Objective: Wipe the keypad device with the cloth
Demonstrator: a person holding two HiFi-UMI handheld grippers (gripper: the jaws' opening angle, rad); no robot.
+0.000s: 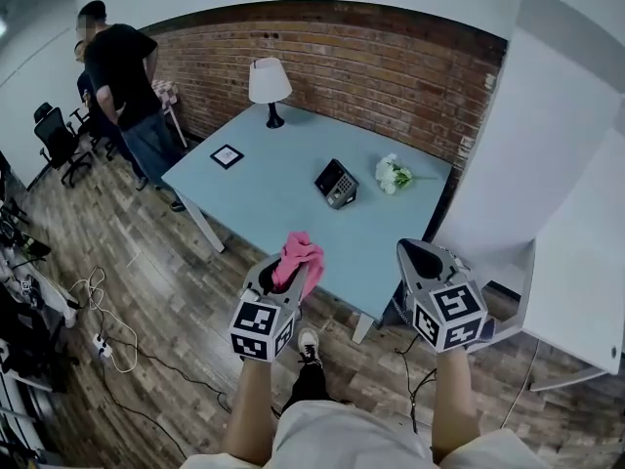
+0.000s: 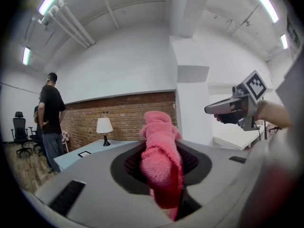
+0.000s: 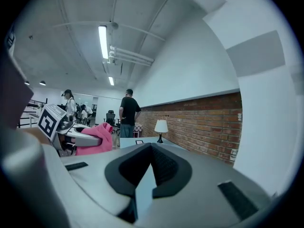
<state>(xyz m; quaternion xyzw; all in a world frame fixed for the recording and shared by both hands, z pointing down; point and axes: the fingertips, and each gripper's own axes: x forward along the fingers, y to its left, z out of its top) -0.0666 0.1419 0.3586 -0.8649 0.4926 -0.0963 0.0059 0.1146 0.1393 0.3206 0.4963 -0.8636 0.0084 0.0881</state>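
The dark keypad device (image 1: 336, 183) lies on the pale blue table (image 1: 264, 198), towards its far right. My left gripper (image 1: 290, 274) is held in the air before the table's near edge, shut on a bunched pink cloth (image 1: 299, 253) that sticks up from between the jaws (image 2: 160, 158). To its right, at about the same height, my right gripper (image 1: 418, 255) is shut with nothing in it (image 3: 151, 159). In the right gripper view the left gripper (image 3: 61, 125) and the cloth (image 3: 95, 137) show at the left. The keypad shows in neither gripper view.
On the table stand a white lamp (image 1: 270, 86) at the far edge, a small framed marker card (image 1: 227, 156) and white flowers (image 1: 393, 174). A brick wall (image 1: 371, 66) runs behind. A person (image 1: 122, 71) stands at the table's far left. Cables (image 1: 107, 345) lie on the wooden floor.
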